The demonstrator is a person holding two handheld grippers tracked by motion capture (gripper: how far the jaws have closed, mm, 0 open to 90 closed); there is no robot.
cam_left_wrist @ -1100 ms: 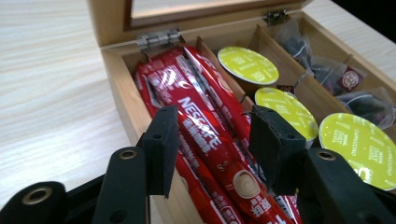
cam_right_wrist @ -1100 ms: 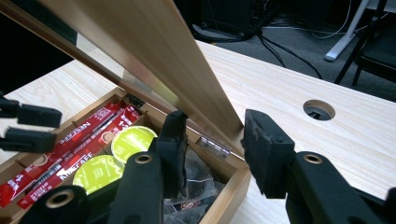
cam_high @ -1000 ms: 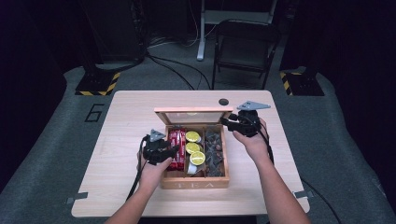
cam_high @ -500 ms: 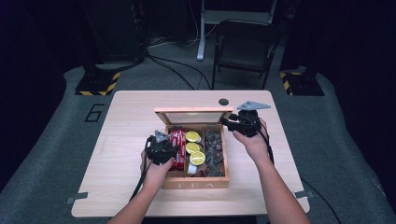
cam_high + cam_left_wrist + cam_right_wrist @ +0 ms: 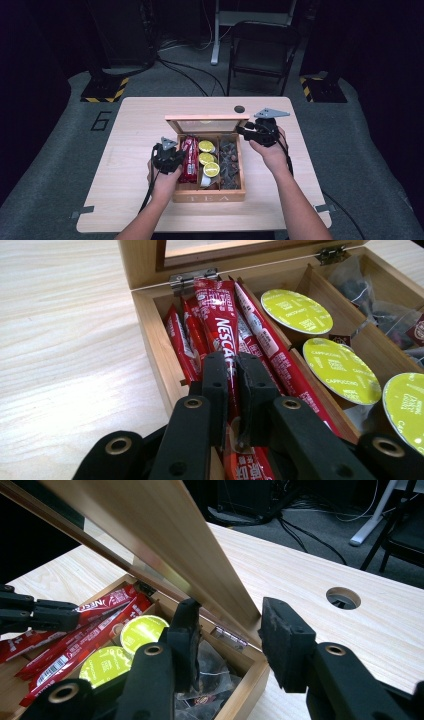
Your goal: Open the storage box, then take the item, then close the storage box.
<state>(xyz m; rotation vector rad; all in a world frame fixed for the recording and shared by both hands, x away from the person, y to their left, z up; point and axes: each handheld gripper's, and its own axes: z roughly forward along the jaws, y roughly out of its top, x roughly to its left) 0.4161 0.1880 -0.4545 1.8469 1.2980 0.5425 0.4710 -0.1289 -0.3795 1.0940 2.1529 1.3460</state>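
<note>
The red Nescafé stick [image 5: 189, 159] lies in the left compartment of the wooden tea box [image 5: 209, 192], which sits near the middle of the surface [image 5: 135, 130] in the high view. The left tongs [image 5: 170, 156] hang over the box's left wall, at the red sticks. The right tongs [image 5: 250, 131] are at the box's far right corner, by the raised lid [image 5: 206, 123]. Bare surface lies open to the left of the box and beyond it; a round cable hole [image 5: 239, 108] sits behind the box's far right corner.

In the left gripper view, the left tongs [image 5: 235, 390] are clenched on one red Nescafé stick [image 5: 220, 325], whose far end reaches the box's back wall under the lid hinge [image 5: 195, 277]. More red sticks [image 5: 182, 347] crowd both sides of it, and the box's left wall runs just beside them. Green-topped capsules [image 5: 297, 310] fill the next compartment.

In the right gripper view, the right tongs [image 5: 227, 630] stand released, jaws well apart, one on either side of the lid's edge [image 5: 200, 570], not gripping it. One jaw hangs inside the box above the tea bags [image 5: 210, 675]; the other is outside, over bare surface.
</note>
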